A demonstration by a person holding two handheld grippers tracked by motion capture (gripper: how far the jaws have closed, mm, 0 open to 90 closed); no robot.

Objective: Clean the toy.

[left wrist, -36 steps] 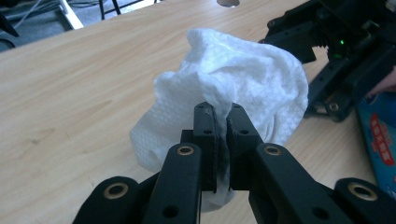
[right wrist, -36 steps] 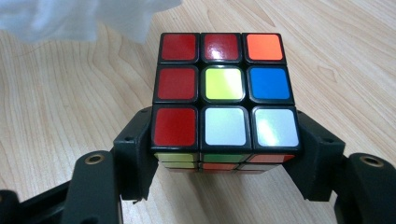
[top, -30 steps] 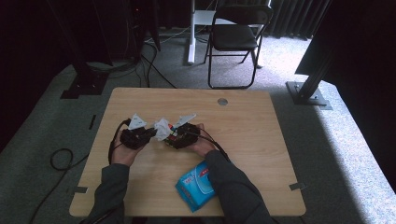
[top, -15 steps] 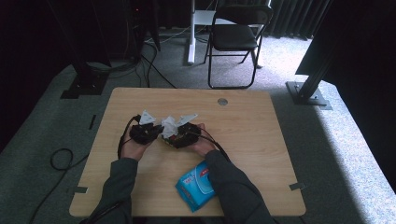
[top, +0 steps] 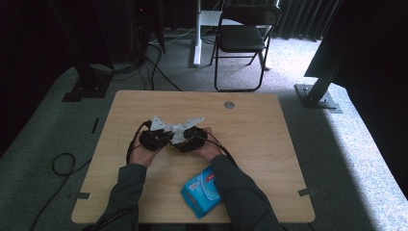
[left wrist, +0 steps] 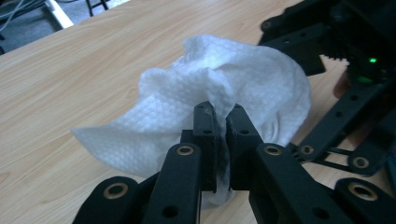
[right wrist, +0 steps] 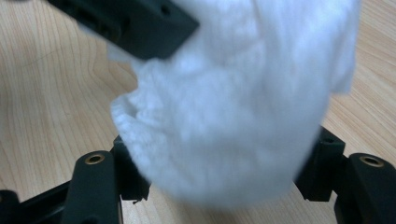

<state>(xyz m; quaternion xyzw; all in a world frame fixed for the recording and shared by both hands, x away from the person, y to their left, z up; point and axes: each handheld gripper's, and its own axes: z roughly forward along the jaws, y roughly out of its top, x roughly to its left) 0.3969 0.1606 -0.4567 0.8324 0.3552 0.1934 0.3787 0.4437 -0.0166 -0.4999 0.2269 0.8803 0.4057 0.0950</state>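
A crumpled white tissue (left wrist: 243,79) hangs just above the wooden table (top: 269,130). My left gripper (left wrist: 220,112) is shut on its lower edge, pinching a fold between the two black jaws. In the right gripper view the tissue (right wrist: 233,107) bulges blurred and close between the spread jaws of my right gripper (right wrist: 224,163), which stands open around it. In the high view the left gripper (top: 156,137) and the right gripper (top: 192,139) meet tip to tip at the middle of the table, a hand behind each.
A blue tissue pack (top: 202,191) lies near the table's front edge, beside the person's right forearm. A round hole (top: 229,104) sits at the table's far side. A black folding chair (top: 243,38) stands beyond the table.
The left gripper has moved right until it meets the right gripper at the table's middle. The right gripper has stayed roughly in place.
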